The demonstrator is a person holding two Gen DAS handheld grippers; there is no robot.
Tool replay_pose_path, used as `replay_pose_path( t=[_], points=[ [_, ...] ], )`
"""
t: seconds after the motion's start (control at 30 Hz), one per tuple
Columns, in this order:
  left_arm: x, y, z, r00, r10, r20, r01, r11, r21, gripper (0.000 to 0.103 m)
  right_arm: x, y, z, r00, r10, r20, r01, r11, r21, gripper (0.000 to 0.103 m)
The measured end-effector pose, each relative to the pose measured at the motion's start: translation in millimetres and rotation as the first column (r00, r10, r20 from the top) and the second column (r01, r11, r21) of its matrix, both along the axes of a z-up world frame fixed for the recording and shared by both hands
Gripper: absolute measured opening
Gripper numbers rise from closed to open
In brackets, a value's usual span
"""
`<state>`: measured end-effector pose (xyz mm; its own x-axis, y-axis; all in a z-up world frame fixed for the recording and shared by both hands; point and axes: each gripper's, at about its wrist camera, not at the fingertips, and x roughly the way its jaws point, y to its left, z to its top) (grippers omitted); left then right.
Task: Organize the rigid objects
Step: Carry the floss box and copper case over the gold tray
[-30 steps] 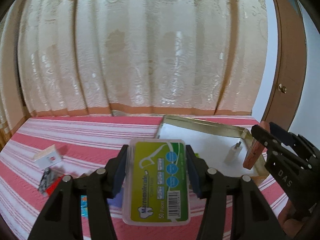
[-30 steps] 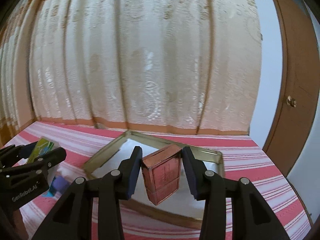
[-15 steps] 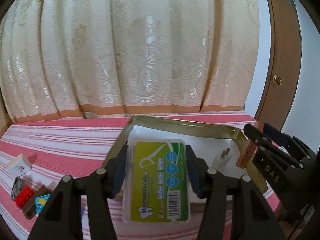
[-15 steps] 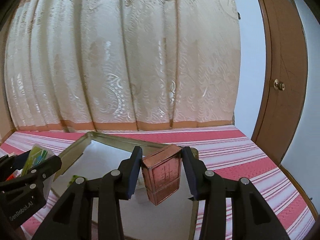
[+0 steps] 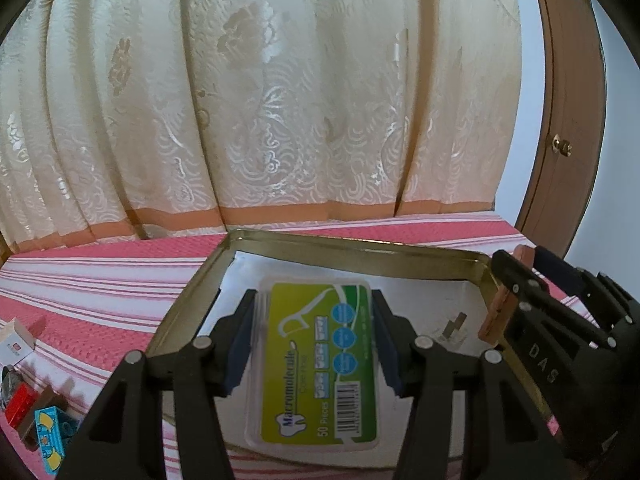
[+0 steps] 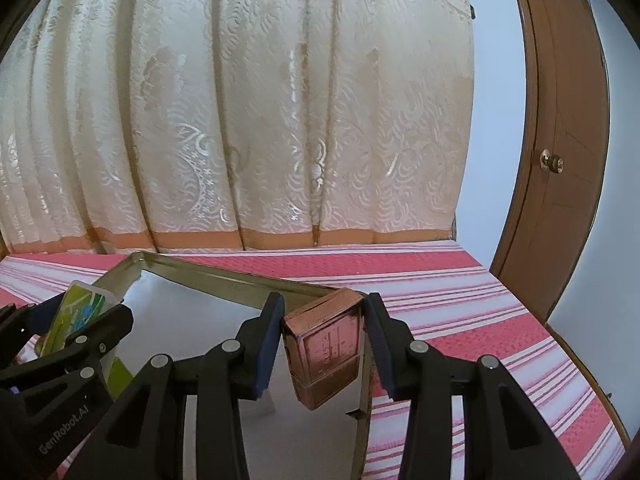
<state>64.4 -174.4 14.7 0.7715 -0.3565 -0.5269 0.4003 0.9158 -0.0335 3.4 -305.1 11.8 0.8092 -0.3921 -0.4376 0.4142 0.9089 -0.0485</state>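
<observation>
The left tool (image 5: pixel 314 344) pinches a clear floss-pick box (image 5: pixel 316 364) with a green label by its long sides and holds it over the near half of a shallow gold-rimmed tray (image 5: pixel 360 246). The tray lies on a surface under a pink striped cloth (image 5: pixel 100 280), toward that surface's right edge and close to its far edge, where a cream curtain (image 5: pixel 280 100) hangs. Whether the surface is a bed or a bench cannot be told.

The right tool (image 6: pixel 322 344) grips a copper-coloured lighter (image 6: pixel 326 350) by its two narrow sides, tilted, above the tray's far right corner (image 6: pixel 352 292). In the left view a small clear item with a metal end (image 5: pixel 452 326) already lies on the tray floor near the right rim. A few small things remain outside the tray at the near left of the cloth: a white box (image 5: pixel 16 340), a red piece (image 5: pixel 18 400) and a blue packet (image 5: pixel 50 436).

Judged from this, the step in hand is placing: both carried items sit over the tray and neither is set down yet. The next move calls for lowering each until it rests on the tray floor, keeping the floss-pick box flat and clear of the left rim, and the lighter off the small clear item, and only then spreading the fingers
</observation>
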Motion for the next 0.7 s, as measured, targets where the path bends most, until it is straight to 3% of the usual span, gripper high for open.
replay_pose_path(
  t=[0.43,0.7],
  points=[
    [10.2,-4.9,-16.1,1.000,0.014,-0.023,-0.013,0.999,0.043,0.054,11.8,-13.9,-15.0,0.999,0.012,-0.048,-0.008,0.997,0.075,0.044],
    [10.0,-6.9,-18.7,1.000,0.023,-0.009,-0.022,0.997,0.080,0.054,11.8,-9.4,-17.5,0.999,0.018,-0.049,-0.016,0.998,0.058,0.045]
  ],
)
